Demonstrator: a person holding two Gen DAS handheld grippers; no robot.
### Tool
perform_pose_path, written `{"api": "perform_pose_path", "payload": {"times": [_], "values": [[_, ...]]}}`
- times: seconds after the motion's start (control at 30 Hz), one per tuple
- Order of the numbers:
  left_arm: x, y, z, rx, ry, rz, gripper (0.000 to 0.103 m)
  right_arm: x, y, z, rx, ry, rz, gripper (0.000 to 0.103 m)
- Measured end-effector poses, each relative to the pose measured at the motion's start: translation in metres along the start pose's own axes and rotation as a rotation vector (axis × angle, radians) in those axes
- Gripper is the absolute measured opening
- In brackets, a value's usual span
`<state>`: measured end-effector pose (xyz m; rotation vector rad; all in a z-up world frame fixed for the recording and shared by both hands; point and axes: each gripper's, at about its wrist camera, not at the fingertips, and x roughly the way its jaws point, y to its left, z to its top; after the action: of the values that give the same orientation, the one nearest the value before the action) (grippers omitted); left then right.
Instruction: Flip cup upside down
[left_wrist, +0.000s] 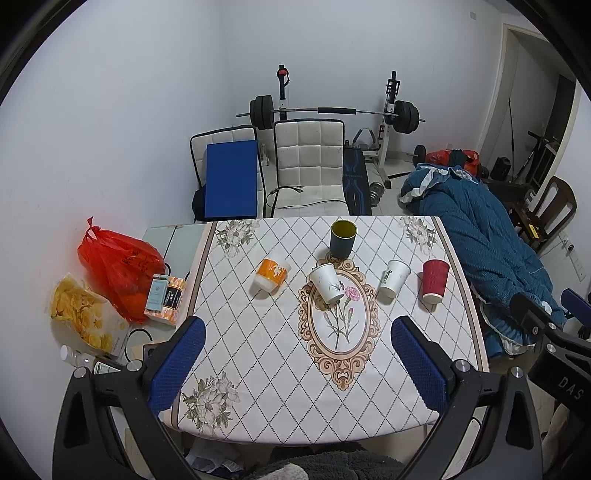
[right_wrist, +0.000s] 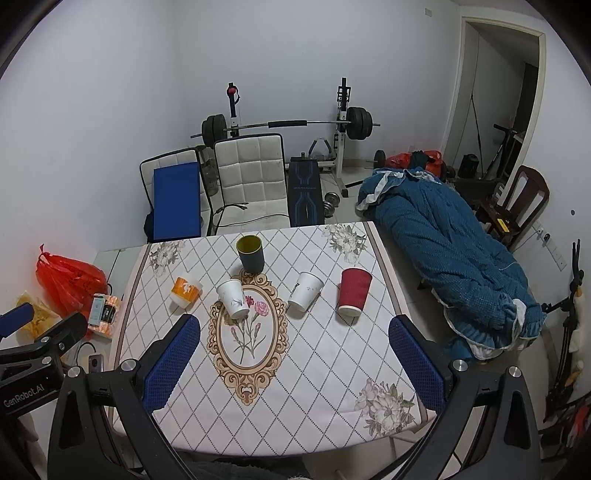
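Note:
Several cups stand upright on the patterned table (left_wrist: 258, 369): a dark grey cup with a yellow inside (left_wrist: 343, 238) at the back, an orange and white cup (left_wrist: 272, 275) at the left, two white paper cups (left_wrist: 327, 283) (left_wrist: 393, 278) in the middle and a red ribbed cup (left_wrist: 434, 281) at the right. They also show in the right wrist view: grey (right_wrist: 250, 253), orange (right_wrist: 185, 290), white (right_wrist: 232, 298) (right_wrist: 305, 291), red (right_wrist: 354, 291). My left gripper (left_wrist: 297, 334) and my right gripper (right_wrist: 293, 332) are open and empty, above the table's near part.
A red plastic bag (left_wrist: 118, 266), a snack bag (left_wrist: 83, 314) and small boxes (left_wrist: 164, 295) lie left of the table. Two white chairs (left_wrist: 308, 162) and a barbell rack (left_wrist: 332, 110) stand behind it. A blue quilt (left_wrist: 484, 240) lies at the right.

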<state>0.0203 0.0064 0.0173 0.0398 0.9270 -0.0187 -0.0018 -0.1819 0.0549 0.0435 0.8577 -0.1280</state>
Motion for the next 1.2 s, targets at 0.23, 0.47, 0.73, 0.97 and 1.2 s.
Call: {"api": "perform_pose_path", "payload": {"times": [0.23, 0.47, 0.73, 0.97, 1.2], "values": [[0.0, 0.0, 0.0, 0.002, -0.001, 0.0, 0.103, -0.001, 0.002, 0.001, -0.001, -0.002, 0.003, 0.103], [-0.001, 0.001, 0.001, -0.001, 0.001, -0.002, 0.103, -0.001, 0.004, 0.003, -0.002, -0.002, 0.004, 0.103], [-0.001, 0.003, 0.004, -0.006, -0.006, -0.006, 0.103, -0.002, 0.003, 0.003, -0.001, -0.003, 0.005, 0.103], [-0.002, 0.003, 0.001, -0.007, -0.008, -0.007, 0.103, -0.004, 0.01, 0.008, -0.004, -0.008, 0.009, 0.103], [0.006, -0.001, -0.009, -0.022, -0.01, 0.015, 0.103, -0.001, 0.008, 0.009, 0.009, 0.001, 0.033, 0.103]]}}
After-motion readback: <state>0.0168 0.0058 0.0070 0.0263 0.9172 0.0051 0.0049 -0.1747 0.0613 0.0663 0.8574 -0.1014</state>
